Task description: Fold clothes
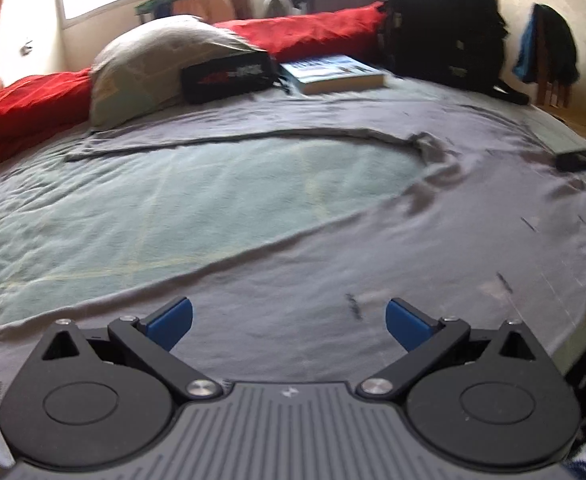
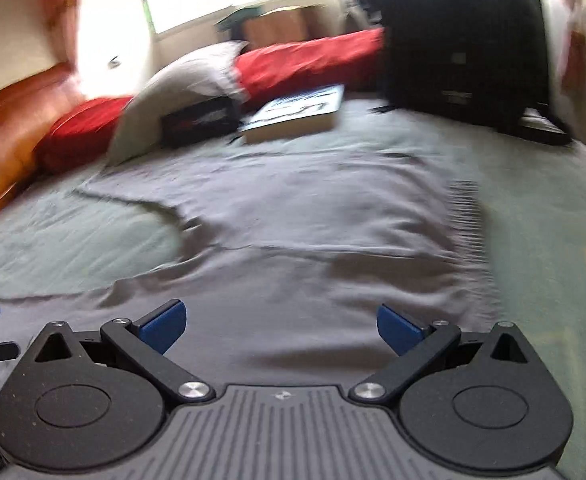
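A grey garment (image 1: 333, 240) lies spread on the pale green bed sheet (image 1: 173, 200), one long part reaching left across the bed and another toward me. My left gripper (image 1: 289, 322) hovers open over the near grey cloth, with nothing between its blue pads (image 1: 173, 320). In the right wrist view the same grey garment (image 2: 313, 216) covers the middle of the bed, a ribbed edge at its right. My right gripper (image 2: 279, 326) stands open just above the cloth. The right gripper's dark tip (image 1: 581, 158) shows at the right edge of the left wrist view.
At the bed's head lie a grey pillow (image 1: 161, 60), a red blanket (image 1: 313, 28), a black pouch (image 1: 229, 78) and a book (image 1: 333, 74). A black backpack (image 1: 445, 20) stands at the back right. An orange-brown bed frame (image 2: 5, 128) runs along the left.
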